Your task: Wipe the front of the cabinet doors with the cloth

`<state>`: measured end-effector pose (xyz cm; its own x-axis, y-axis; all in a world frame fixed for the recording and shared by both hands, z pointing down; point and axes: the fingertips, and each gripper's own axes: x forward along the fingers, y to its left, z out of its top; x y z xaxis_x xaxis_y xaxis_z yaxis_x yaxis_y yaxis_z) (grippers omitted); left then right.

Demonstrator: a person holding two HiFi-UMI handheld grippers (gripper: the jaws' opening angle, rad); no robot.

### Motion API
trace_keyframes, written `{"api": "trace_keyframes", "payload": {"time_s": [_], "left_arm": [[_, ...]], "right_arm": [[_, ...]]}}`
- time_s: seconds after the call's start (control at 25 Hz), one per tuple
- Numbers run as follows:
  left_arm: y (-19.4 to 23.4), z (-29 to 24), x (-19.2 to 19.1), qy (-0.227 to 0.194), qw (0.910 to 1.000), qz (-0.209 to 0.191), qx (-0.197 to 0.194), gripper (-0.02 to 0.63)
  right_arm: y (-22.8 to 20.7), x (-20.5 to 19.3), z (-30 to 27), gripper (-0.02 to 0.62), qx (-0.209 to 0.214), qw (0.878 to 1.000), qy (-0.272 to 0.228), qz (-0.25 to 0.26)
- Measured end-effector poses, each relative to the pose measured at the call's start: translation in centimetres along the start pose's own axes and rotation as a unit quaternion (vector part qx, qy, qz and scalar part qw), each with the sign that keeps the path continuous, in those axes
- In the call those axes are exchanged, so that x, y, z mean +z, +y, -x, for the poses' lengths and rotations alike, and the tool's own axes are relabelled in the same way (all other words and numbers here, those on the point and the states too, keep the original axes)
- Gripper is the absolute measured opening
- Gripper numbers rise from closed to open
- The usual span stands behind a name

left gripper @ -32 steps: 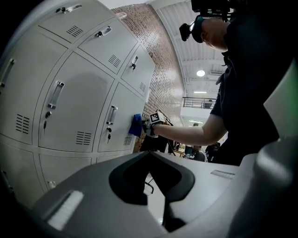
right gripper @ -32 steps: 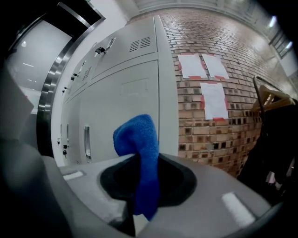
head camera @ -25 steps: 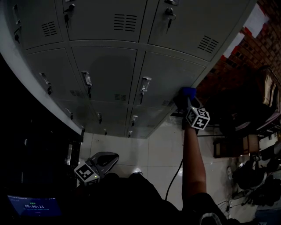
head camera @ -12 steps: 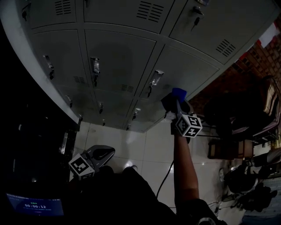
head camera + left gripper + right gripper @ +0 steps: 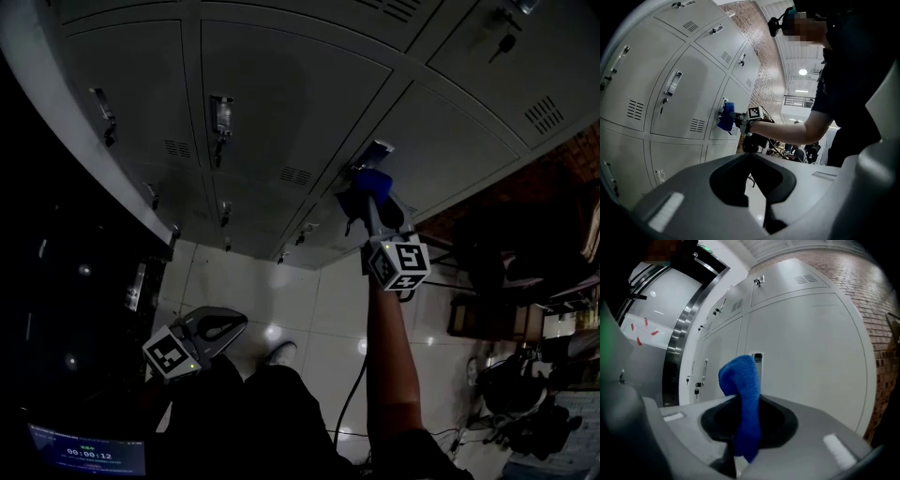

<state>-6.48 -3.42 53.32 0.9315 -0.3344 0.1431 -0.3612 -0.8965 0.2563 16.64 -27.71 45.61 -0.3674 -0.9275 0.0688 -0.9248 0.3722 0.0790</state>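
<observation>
My right claw (image 5: 364, 194), clenched on the blue cloth (image 5: 743, 380) at the cabinet door (image 5: 806, 352) just beside its handle (image 5: 758, 360), might snag the cloth there and lose it; my left claw (image 5: 223, 330) hangs low, closed and empty.

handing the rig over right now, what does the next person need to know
Right gripper: shut on the blue cloth, arm stretched out, cloth against a cabinet door beside its handle.
Left gripper: shut, empty, held low, away from the cabinet.
Done: the pictures do not show which doors are already wiped.
Left: probably run the cloth over this door's front, then the neighbouring doors.
</observation>
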Motion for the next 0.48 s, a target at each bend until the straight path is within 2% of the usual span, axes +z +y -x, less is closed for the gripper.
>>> {"api": "trace_keyframes", "payload": {"time_s": [0.2,0.32,0.48], "left_arm": [[0.9,-1.6,0.3,-0.011,0.9999,-0.008,-0.007,0.000],[1.1,-2.2,0.5,-0.017,0.9997,-0.010,-0.011,0.000],[1.3,-2.9,-0.1,-0.010,0.9999,-0.001,-0.008,0.000]], "right_arm": [[0.8,-0.3,-2.0,0.078,0.008,1.000,-0.019,0.012],[0.0,-0.9,-2.7,0.078,-0.007,1.000,-0.019,-0.005],[-1.1,-1.2,-2.8,0.078,-0.005,0.999,-0.031,-0.036]]}}
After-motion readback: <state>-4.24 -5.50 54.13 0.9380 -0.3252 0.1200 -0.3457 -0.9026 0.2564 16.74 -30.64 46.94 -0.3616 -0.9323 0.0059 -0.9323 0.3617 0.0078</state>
